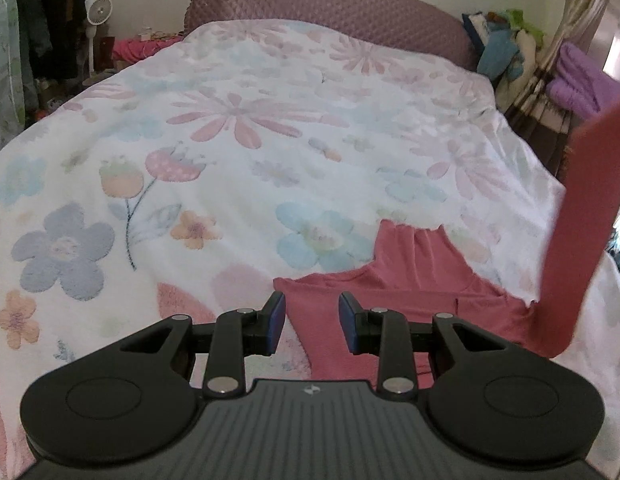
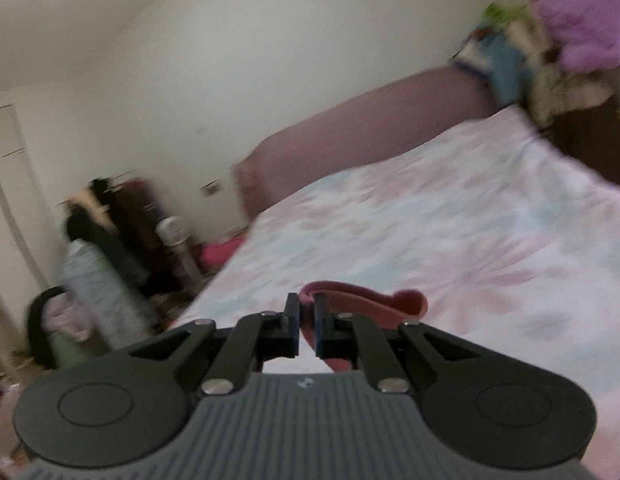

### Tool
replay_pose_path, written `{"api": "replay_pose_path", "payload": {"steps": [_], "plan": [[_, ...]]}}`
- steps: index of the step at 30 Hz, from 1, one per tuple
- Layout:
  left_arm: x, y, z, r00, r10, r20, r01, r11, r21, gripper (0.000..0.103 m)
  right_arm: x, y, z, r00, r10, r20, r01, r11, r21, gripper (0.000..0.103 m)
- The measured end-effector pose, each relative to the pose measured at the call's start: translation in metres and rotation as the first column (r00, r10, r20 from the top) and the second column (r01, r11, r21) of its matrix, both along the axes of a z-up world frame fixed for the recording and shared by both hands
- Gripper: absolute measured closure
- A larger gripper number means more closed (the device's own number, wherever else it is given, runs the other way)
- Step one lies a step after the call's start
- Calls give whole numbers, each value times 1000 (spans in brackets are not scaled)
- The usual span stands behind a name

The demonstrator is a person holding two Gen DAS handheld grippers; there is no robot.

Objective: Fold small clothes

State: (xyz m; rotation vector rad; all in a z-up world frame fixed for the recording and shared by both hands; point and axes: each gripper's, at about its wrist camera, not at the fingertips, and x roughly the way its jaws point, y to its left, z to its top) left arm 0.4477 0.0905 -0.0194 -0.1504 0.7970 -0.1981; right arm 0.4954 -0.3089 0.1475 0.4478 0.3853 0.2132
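The garment [image 1: 410, 280] hem is pinched between the right gripper [image 2: 306, 330] fingers; the left gripper [image 1: 312, 322], parted, holds nothing. The thin hem could be pulled free by a jerk.

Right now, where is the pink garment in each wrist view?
Left wrist: the pink garment lies low and right of centre on the bedspread, one part lifted at the right edge.
Right wrist: low centre, its hem clamped in the right gripper.
Shared landmark: the mauve headboard.
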Motion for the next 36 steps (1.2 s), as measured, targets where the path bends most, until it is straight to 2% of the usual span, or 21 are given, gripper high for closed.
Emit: {"api": "replay_pose_path", "payload": {"steps": [3, 5, 7, 9, 14, 15, 17, 20, 23, 27, 31, 33, 35, 36], "plan": [[2, 10, -4, 1000, 5, 0, -5, 1000, -31, 66, 24, 61, -23, 998, 62, -31, -62, 998, 7, 102], [4, 18, -10, 1000, 14, -3, -14, 998, -61, 66, 40, 96, -50, 994, 84, -65, -84, 996, 1, 102], [7, 27, -15, 1000, 24, -13, -26, 995, -101, 66, 53, 134, -82, 987, 101, -124, -102, 995, -1, 102], [9, 37, -22, 999, 37, -26, -40, 990, -134, 66, 61, 168, -129, 971, 135, -198, -133, 991, 19, 102], [11, 50, -36, 998, 52, -38, -57, 987, -150, 66, 67, 219, -228, 912, 225, -343, -209, 974, 83, 102], [12, 53, -39, 997, 54, -45, -61, 986, -157, 66, 57, 227, -244, 900, 250, -358, -228, 968, 102, 102], [15, 56, -47, 996, 63, -58, -72, 983, -168, 66, 56, 247, -269, 867, 298, -400, -272, 955, 121, 101], [19, 61, -58, 994, 77, -80, -90, 979, -182, 66, 58, 262, -292, 824, 361, -437, -328, 932, 151, 92], [22, 65, -66, 993, 82, -85, -100, 969, -227, 53, 55, 257, -295, 817, 395, -419, -361, 918, 163, 67], [33, 64, -79, 989, 94, -111, -122, 951, -284, 44, 47, 222, -272, 834, 394, -385, -379, 918, 118, 64], [45, 53, -95, 989, 64, -131, -101, 947, -304, 43, 29, 151, -254, 876, 286, -389, -299, 954, 29, 62], [45, 43, -96, 994, -2, -107, -28, 961, -275, 43, 20, 111, -257, 886, 207, -414, -240, 970, -28, 62], [40, 25, -91, 993, -106, -55, 95, 979, -183, 41, 9, 75, -263, 886, 139, -441, -190, 979, -72, 62], [37, 16, -88, 987, -156, -27, 151, 980, -129, 34, 2, 59, -266, 885, 116, -452, -171, 982, -82, 62]]}}
